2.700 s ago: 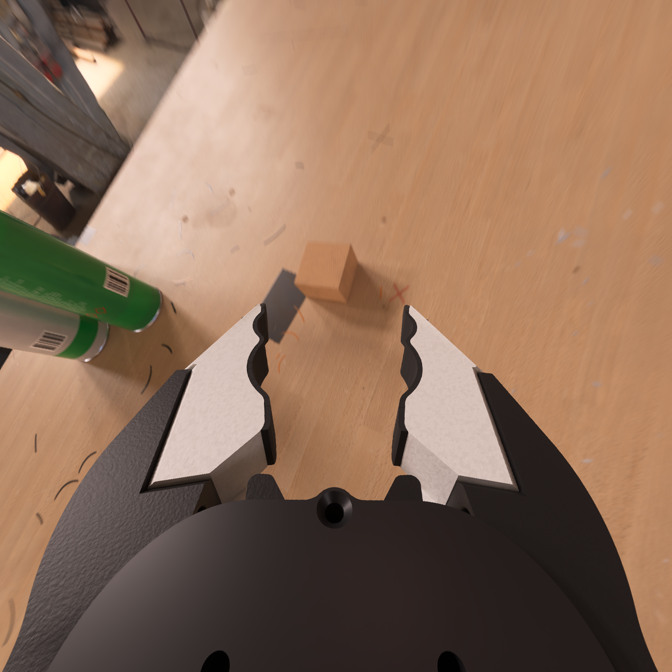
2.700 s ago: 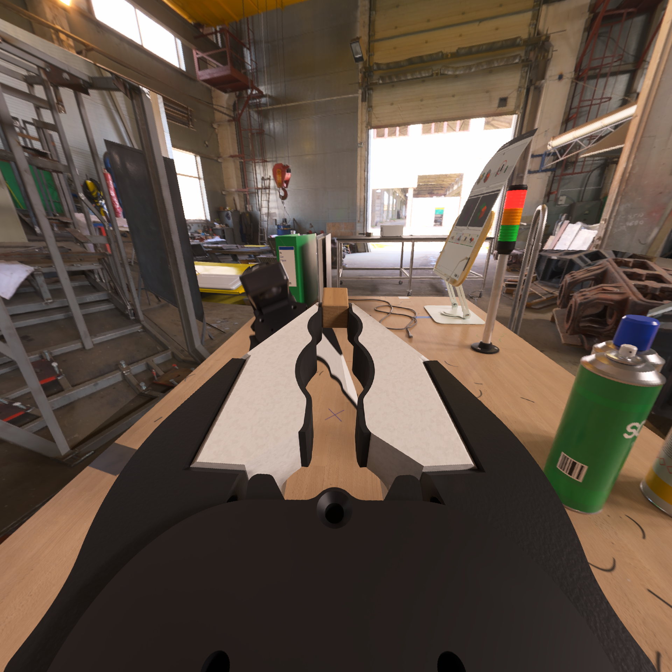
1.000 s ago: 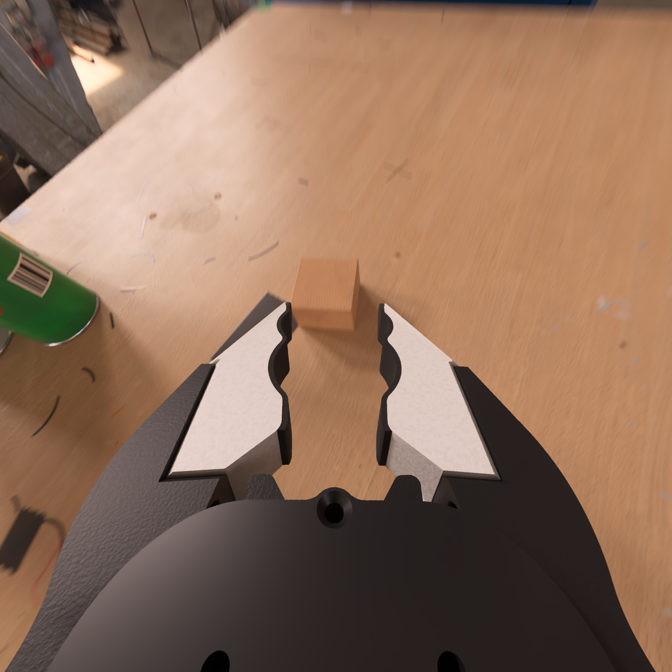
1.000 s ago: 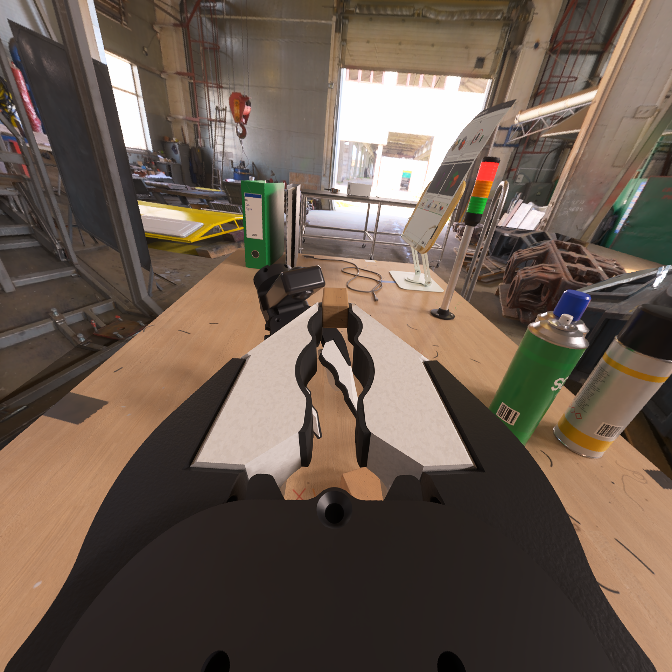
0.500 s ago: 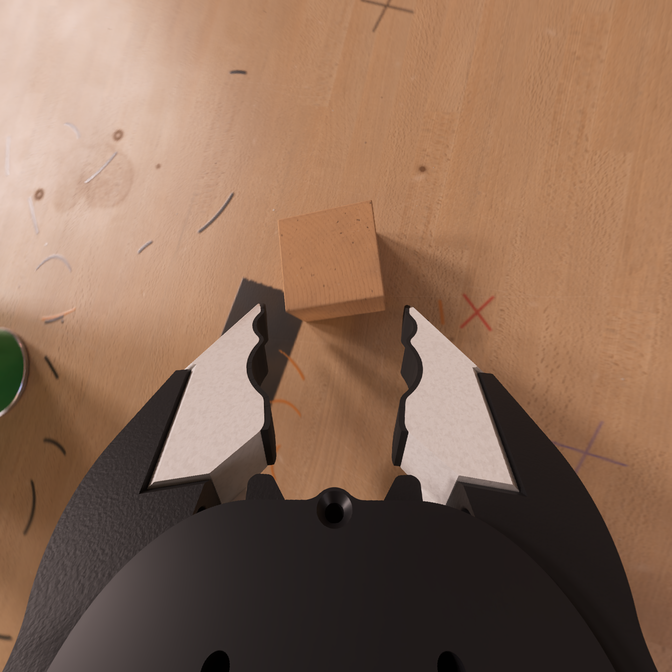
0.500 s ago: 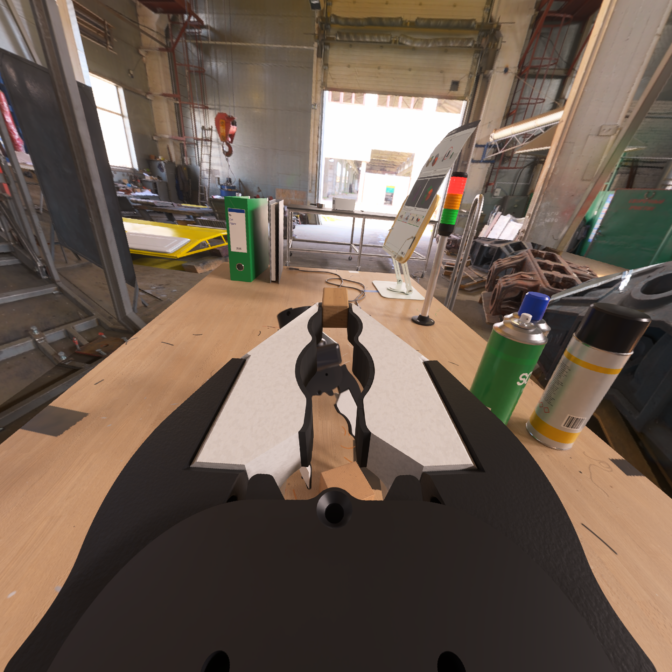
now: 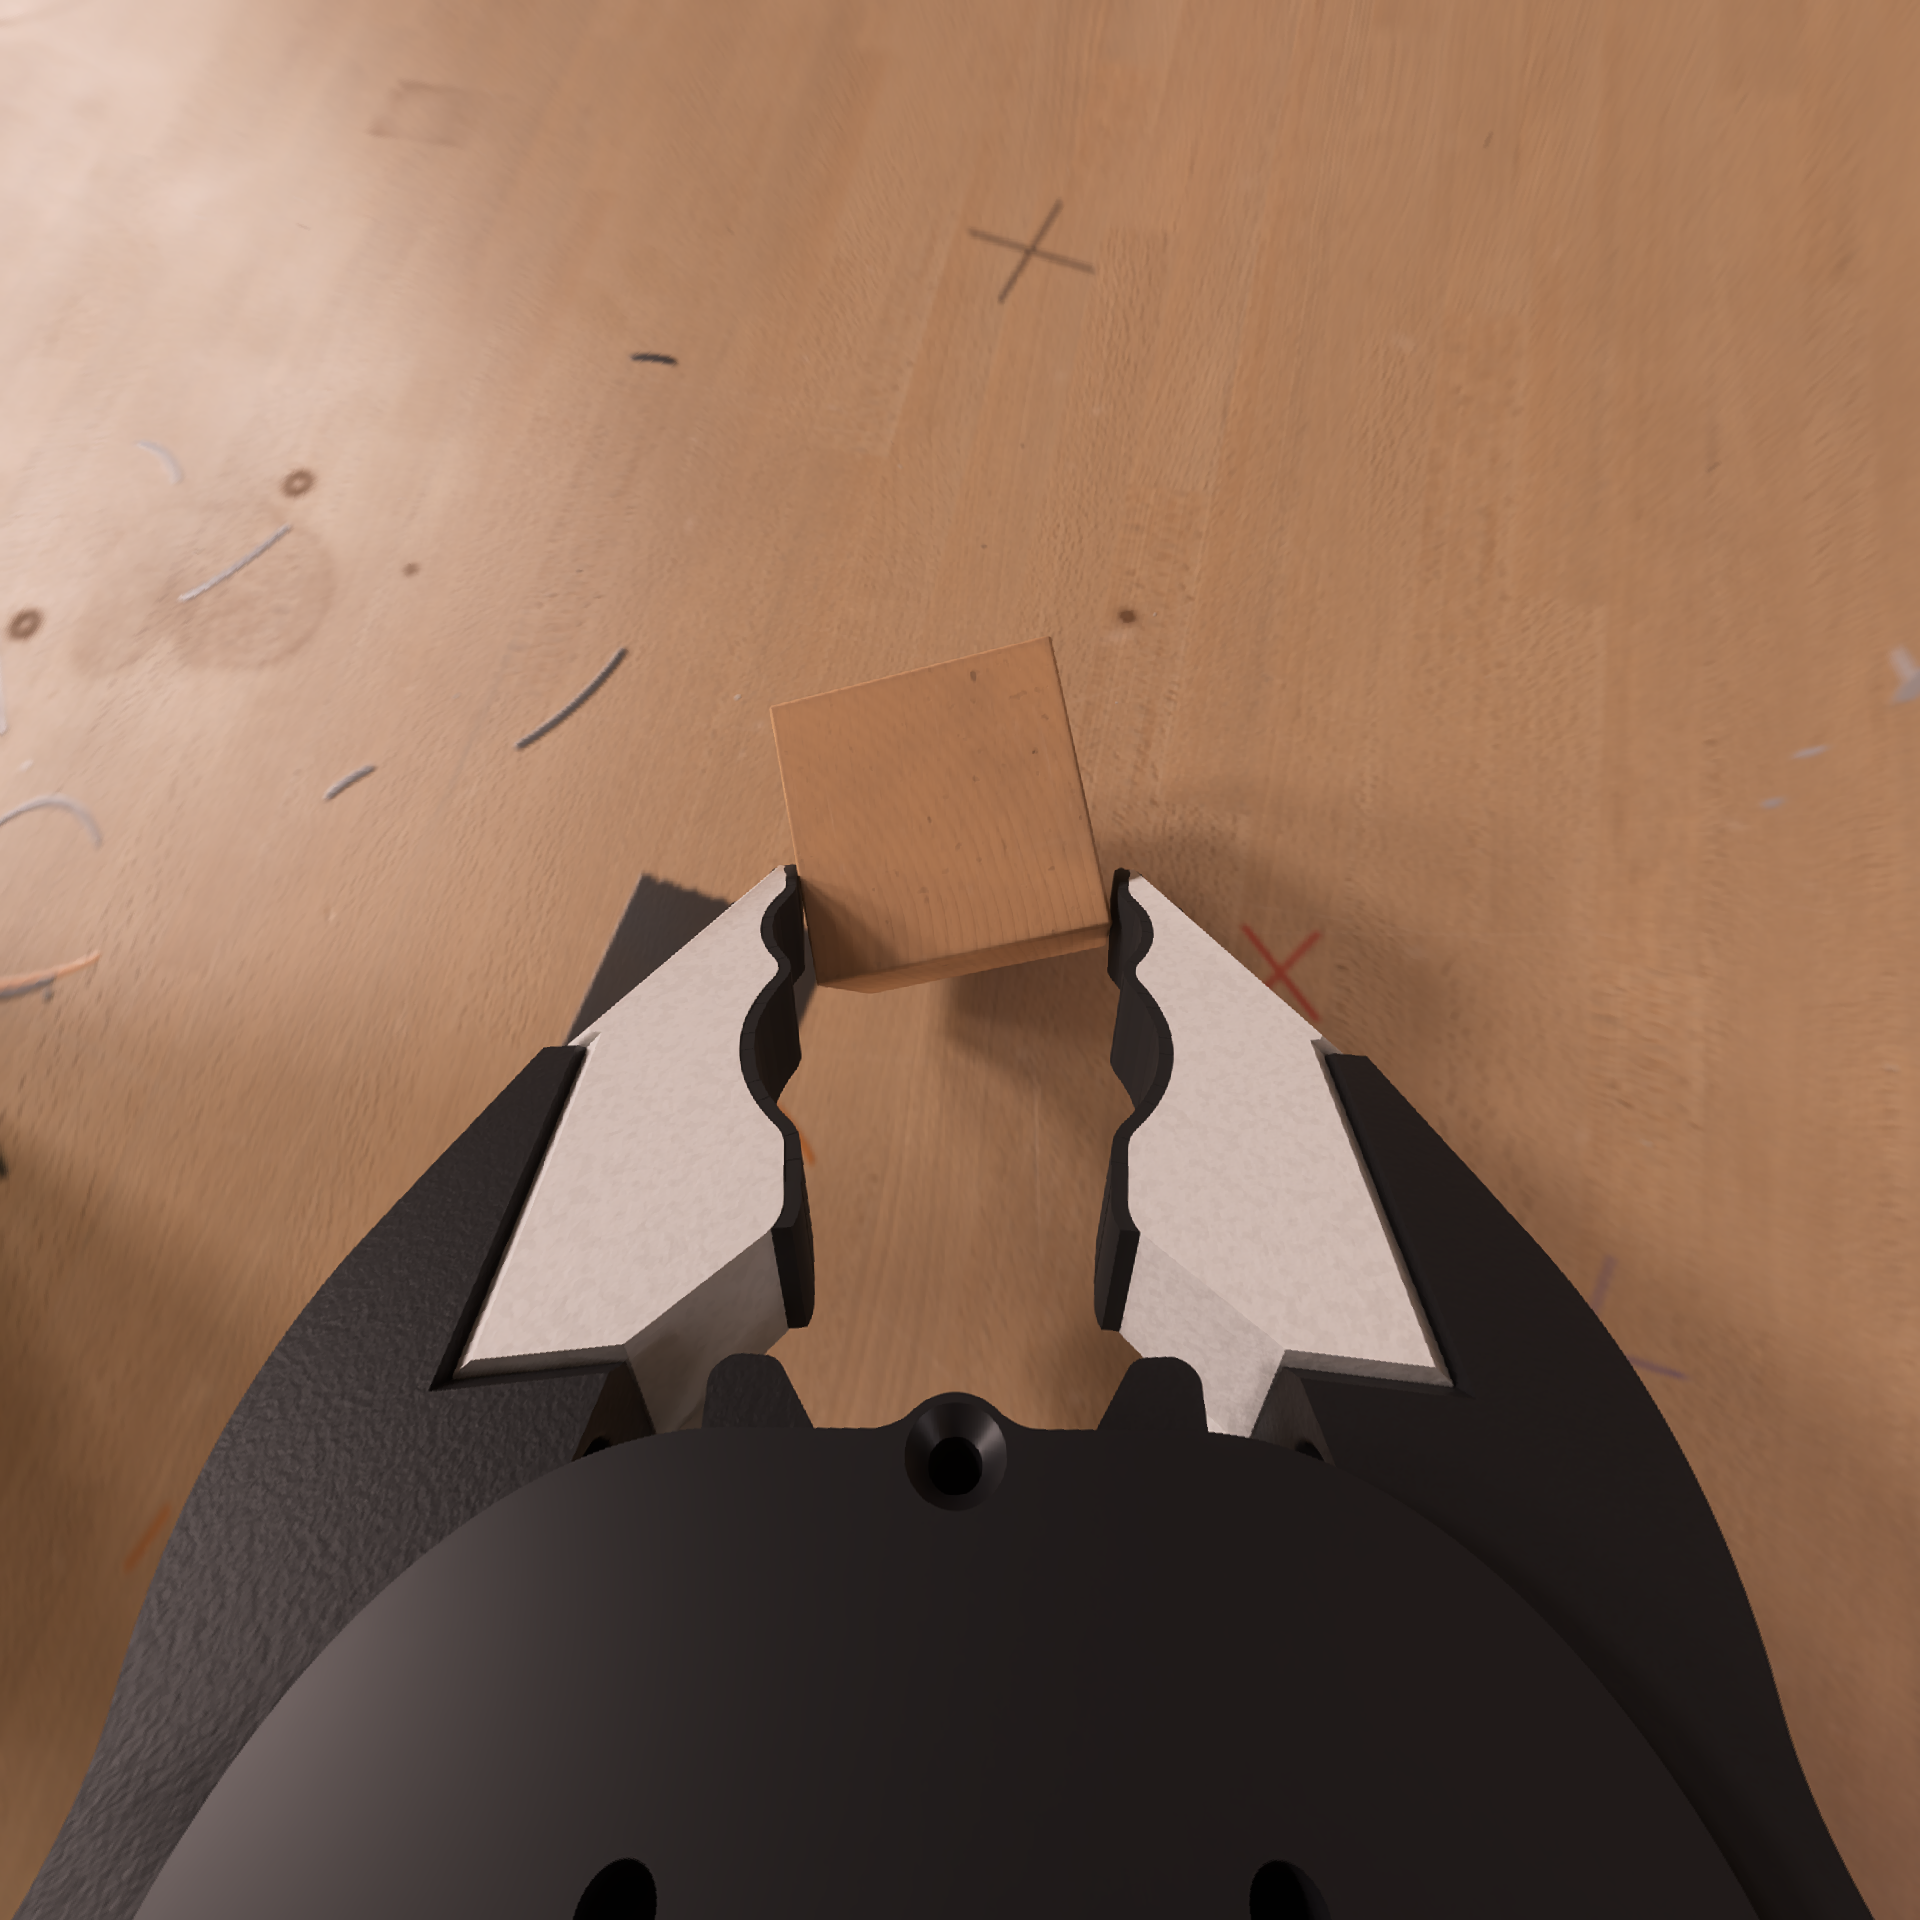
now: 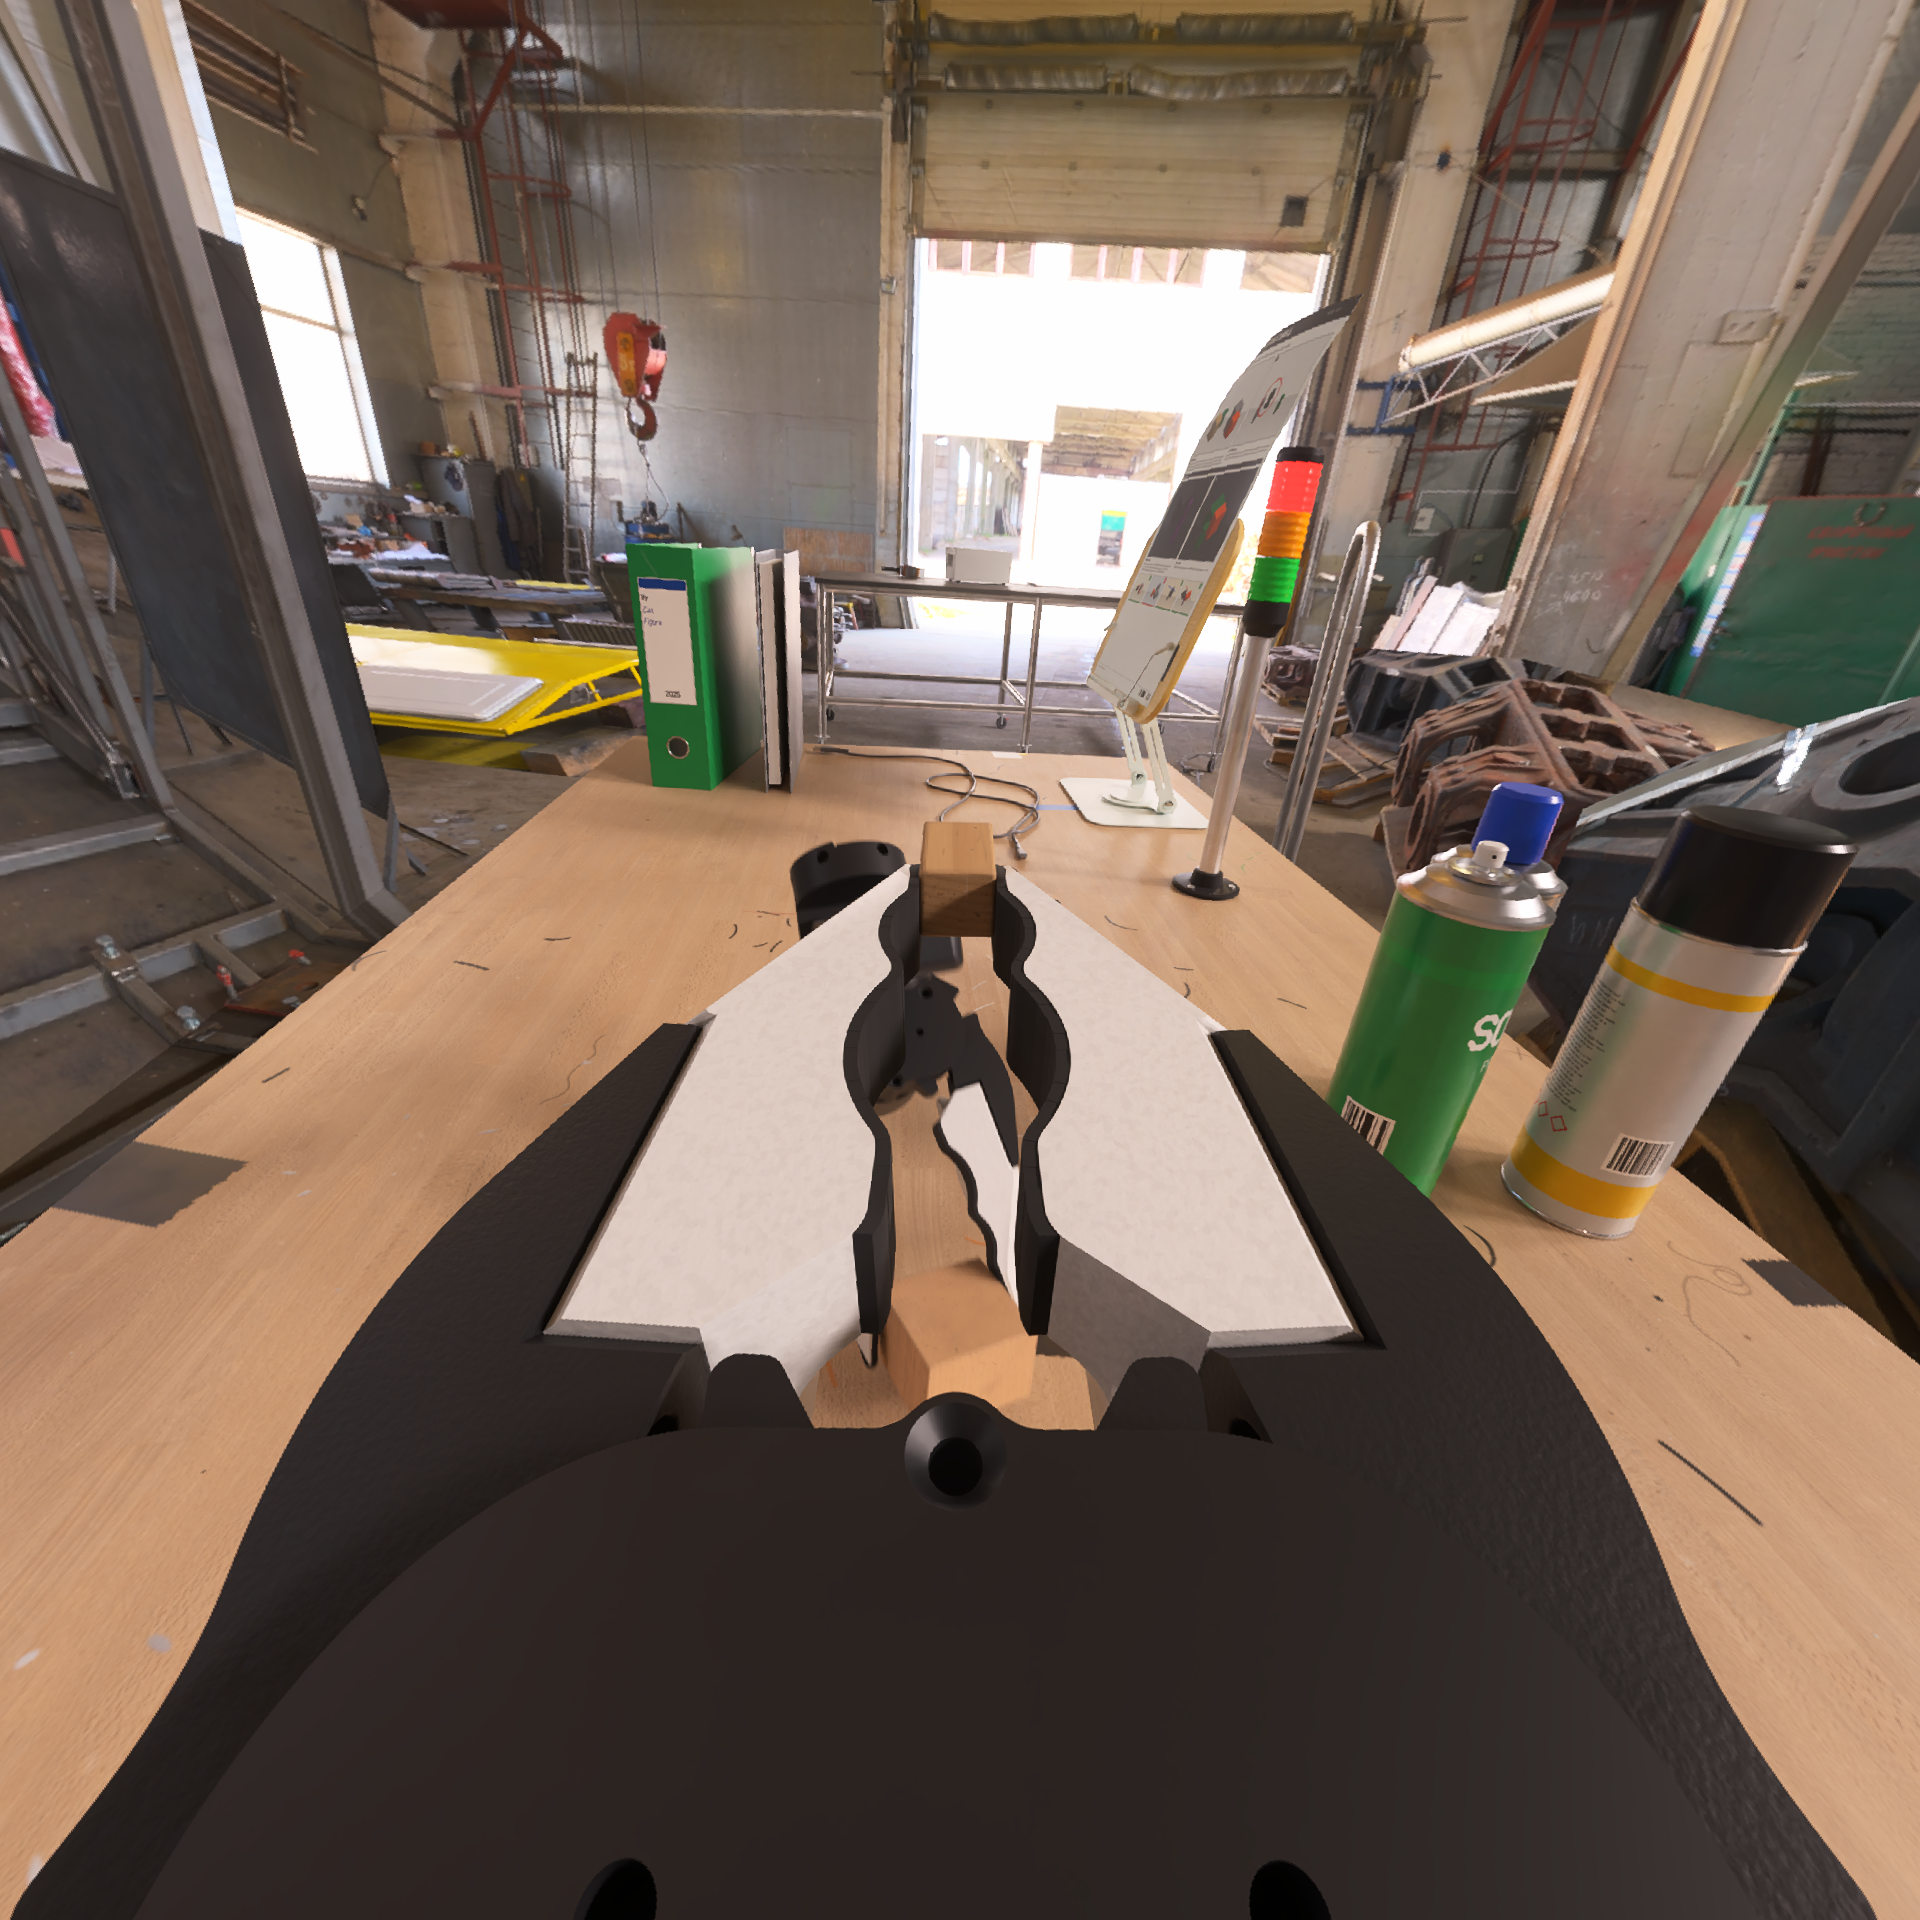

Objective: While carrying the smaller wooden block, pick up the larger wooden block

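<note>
The larger wooden block (image 7: 935, 810) rests on the wooden table (image 7: 1403, 520). My left gripper (image 7: 956, 883) points steeply down at it, and its two fingertips press against the block's near sides, so it is shut on the block at the very tips. In the right wrist view, my right gripper (image 8: 958, 896) is shut on the smaller wooden block (image 8: 958, 881) and holds it level above the table. Through the gap between its jaws I see the larger block (image 8: 956, 1340) below and one of the left gripper's fingers (image 8: 979, 1143) reaching down to it.
A green spray can (image 8: 1444, 1018) and a white-and-yellow can with a black cap (image 8: 1673, 1039) stand at the right. Farther back are a green binder (image 8: 691, 665), a signal light pole (image 8: 1252, 707), a tablet on a stand (image 8: 1174, 603) and a cable (image 8: 982, 790).
My left gripper has moved forward and down, and its jaws have narrowed from wide open onto the larger block's sides. The right gripper has held the smaller block throughout and drifted a little forward.
</note>
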